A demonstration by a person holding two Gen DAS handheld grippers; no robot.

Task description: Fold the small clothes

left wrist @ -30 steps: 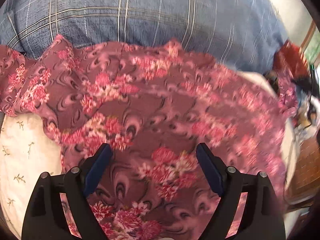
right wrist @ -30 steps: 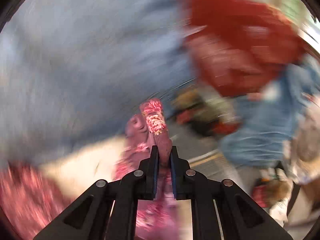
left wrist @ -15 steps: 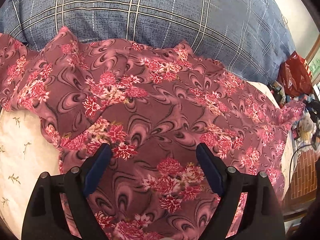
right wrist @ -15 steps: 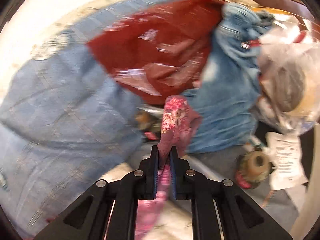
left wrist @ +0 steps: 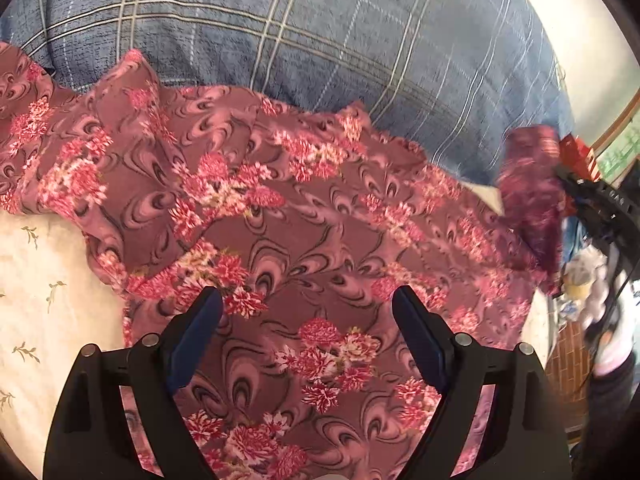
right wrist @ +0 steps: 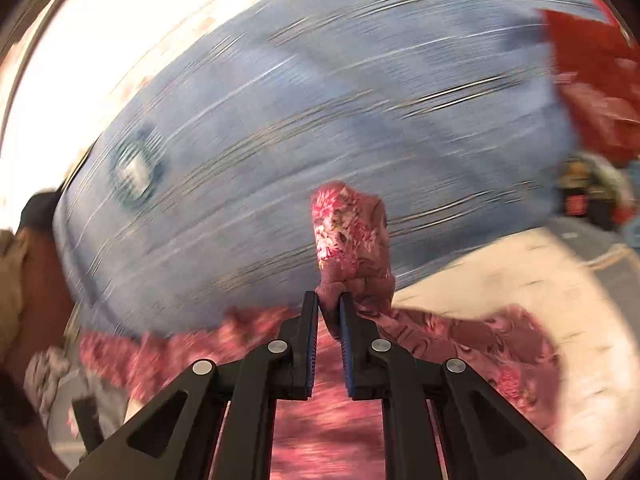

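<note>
Right now the floral garment [left wrist: 320,248] lies spread over a cream sheet with small sprigs [left wrist: 36,280], its far edge resting against a blue plaid cushion [left wrist: 320,40]. Over its near part hovers the left gripper [left wrist: 307,308], fingers [left wrist: 200,320] wide apart with nothing between them, the patterned cloth showing through the gap. At the garment's right edge, the right gripper [right wrist: 329,308] has its fingers [right wrist: 310,320] pinched tight on a bunched corner of the same cloth [right wrist: 352,236], which stands up above the tips in front of the blurred blue cushion [right wrist: 320,100]. From the left wrist view that lifted corner [left wrist: 528,192] hangs raised at the right side, blurred, with a red bag [right wrist: 596,80] beyond it
</note>
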